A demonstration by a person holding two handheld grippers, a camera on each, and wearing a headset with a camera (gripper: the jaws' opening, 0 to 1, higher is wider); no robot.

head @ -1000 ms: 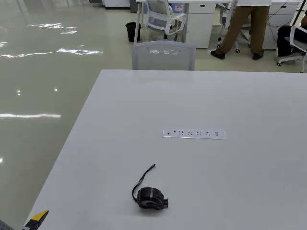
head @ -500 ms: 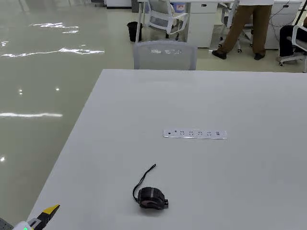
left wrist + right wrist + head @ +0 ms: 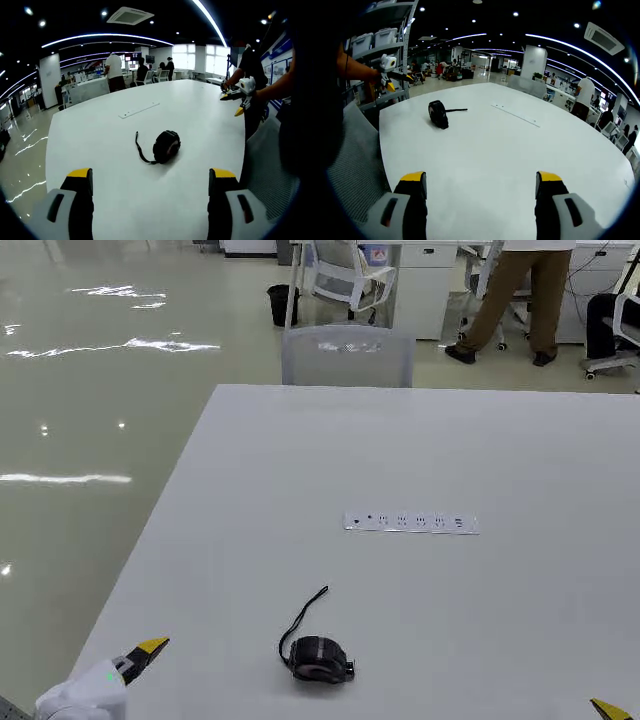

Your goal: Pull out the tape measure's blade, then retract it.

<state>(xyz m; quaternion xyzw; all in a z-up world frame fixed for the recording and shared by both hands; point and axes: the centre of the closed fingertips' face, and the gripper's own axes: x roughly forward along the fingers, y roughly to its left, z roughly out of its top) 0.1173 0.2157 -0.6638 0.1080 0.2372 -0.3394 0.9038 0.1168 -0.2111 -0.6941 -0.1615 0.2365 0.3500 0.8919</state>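
Note:
A black tape measure [image 3: 318, 658] lies on the white table [image 3: 420, 450] near its front edge, its wrist strap curling away from it and no blade drawn out. My left gripper [image 3: 148, 649] comes in at the bottom left of the head view, well short of the tape. In its own view the left gripper [image 3: 151, 175] stands open, with the tape measure [image 3: 166, 146] ahead between the jaws' lines. My right gripper [image 3: 481, 177] is open too, and the tape measure [image 3: 438, 114] sits far off to its upper left. Its yellow tip [image 3: 610, 710] peeks in at the bottom right.
A flush socket strip [image 3: 411, 522] is set into the table beyond the tape. A grey chair [image 3: 345, 355] stands at the far edge. The table's left edge [image 3: 150, 530] drops to shiny floor. People [image 3: 515, 295] and desks are far behind.
The left gripper has come up and inward from the bottom left corner of the head view. The right gripper's yellow tip has appeared at the bottom right. The tape measure has not moved.

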